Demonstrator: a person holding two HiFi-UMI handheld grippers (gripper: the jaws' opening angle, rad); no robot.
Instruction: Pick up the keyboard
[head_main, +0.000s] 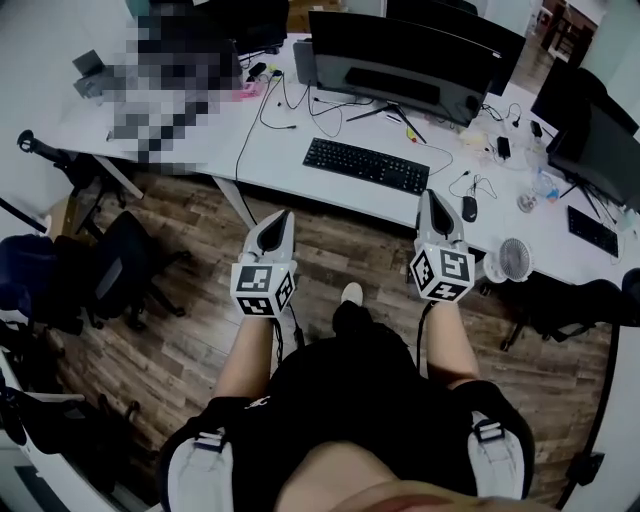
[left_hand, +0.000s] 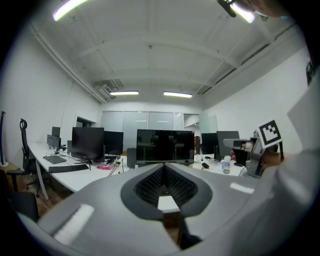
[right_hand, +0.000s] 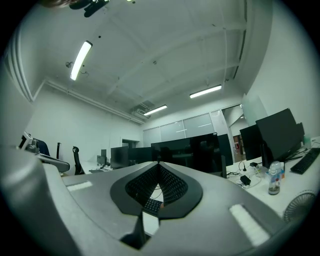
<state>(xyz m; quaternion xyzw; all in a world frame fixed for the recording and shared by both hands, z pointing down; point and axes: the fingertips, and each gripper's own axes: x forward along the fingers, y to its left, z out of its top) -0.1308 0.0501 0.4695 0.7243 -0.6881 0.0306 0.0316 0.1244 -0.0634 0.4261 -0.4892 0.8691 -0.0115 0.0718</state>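
Observation:
The black keyboard (head_main: 366, 165) lies flat on the white desk (head_main: 270, 140), in front of a wide curved monitor (head_main: 400, 65). I hold both grippers level over the wooden floor, short of the desk's front edge. My left gripper (head_main: 276, 220) points at the desk to the left of the keyboard, with its jaws shut and empty. My right gripper (head_main: 433, 198) is just off the keyboard's right end, also shut and empty. In the right gripper view a strip of the keyboard (right_hand: 151, 205) shows through the hollow below the shut jaws. In the left gripper view the jaws (left_hand: 164, 166) hide the keyboard.
A mouse (head_main: 470, 208) and a small white fan (head_main: 512, 258) sit on the desk to the right of the keyboard. Cables run across the desk behind it. A second keyboard (head_main: 592, 230) lies at the far right. Office chairs (head_main: 110, 270) stand at the left.

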